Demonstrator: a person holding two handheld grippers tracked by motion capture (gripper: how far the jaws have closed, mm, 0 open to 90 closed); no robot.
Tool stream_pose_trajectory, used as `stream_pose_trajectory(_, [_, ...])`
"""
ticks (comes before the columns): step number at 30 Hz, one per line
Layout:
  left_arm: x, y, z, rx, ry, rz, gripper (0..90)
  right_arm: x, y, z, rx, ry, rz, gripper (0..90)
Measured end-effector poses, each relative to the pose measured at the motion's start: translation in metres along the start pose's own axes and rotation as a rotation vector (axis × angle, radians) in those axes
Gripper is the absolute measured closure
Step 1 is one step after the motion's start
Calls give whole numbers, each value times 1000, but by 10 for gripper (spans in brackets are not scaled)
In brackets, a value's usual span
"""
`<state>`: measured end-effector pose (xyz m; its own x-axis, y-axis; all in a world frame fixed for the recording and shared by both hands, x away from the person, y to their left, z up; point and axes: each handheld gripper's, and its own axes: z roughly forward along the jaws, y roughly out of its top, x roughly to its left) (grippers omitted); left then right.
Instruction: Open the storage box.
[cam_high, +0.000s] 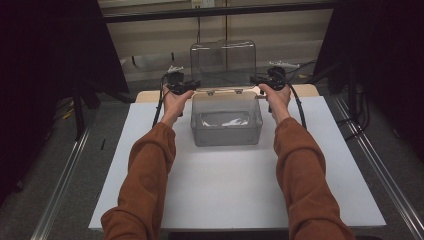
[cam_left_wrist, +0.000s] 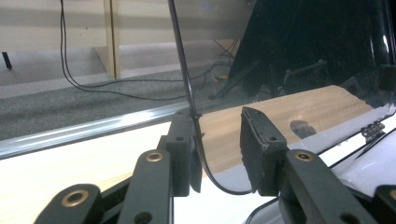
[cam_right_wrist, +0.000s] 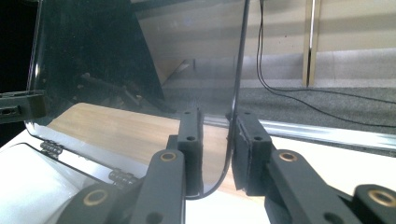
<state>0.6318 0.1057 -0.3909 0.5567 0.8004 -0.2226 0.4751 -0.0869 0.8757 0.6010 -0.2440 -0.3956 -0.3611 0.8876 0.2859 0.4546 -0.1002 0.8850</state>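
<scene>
Left hand-held gripper (cam_left_wrist: 217, 154): jaws slightly apart around the left edge of the clear lid (cam_high: 223, 62), one pad touching, the other clear. Right hand-held gripper (cam_right_wrist: 217, 154): jaws close about the lid's right edge. Lid stands upright, hinged to the clear box (cam_high: 226, 131) on the white bench (cam_high: 225, 185).

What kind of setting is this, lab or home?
Most likely a lab recording station, not a home: a white table between dark curtains, metal floor rails, loose cables on grey carpet, and one clear lidded box as the prop.
</scene>
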Motion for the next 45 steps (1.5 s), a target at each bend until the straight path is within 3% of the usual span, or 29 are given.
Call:
stream_pose_trajectory(11, [1, -1, 5, 34, -2, 1, 604, -3, -1, 6, 26, 4, 38, 698])
stream_pose_trajectory(18, [2, -3, 7, 53, -1, -33, 582, -5, -4, 9, 41, 10, 62, 677])
stream_pose_trajectory(23, [0, -4, 8, 67, 26, -46, 564, -5, -5, 11, 71, -1, 97, 659])
stream_pose_trajectory(32, [1, -6, 10, 83, 12, -81, 531, -5, -7, 13, 79, 1, 118, 636])
stream_pose_trajectory(35, [0, -6, 11, 99, 2, -73, 476, -6, -9, 15, 83, 2, 128, 624])
stream_pose_trajectory(45, [1, -7, 11, 105, -11, -95, 453, -5, -11, 16, 86, -2, 147, 603])
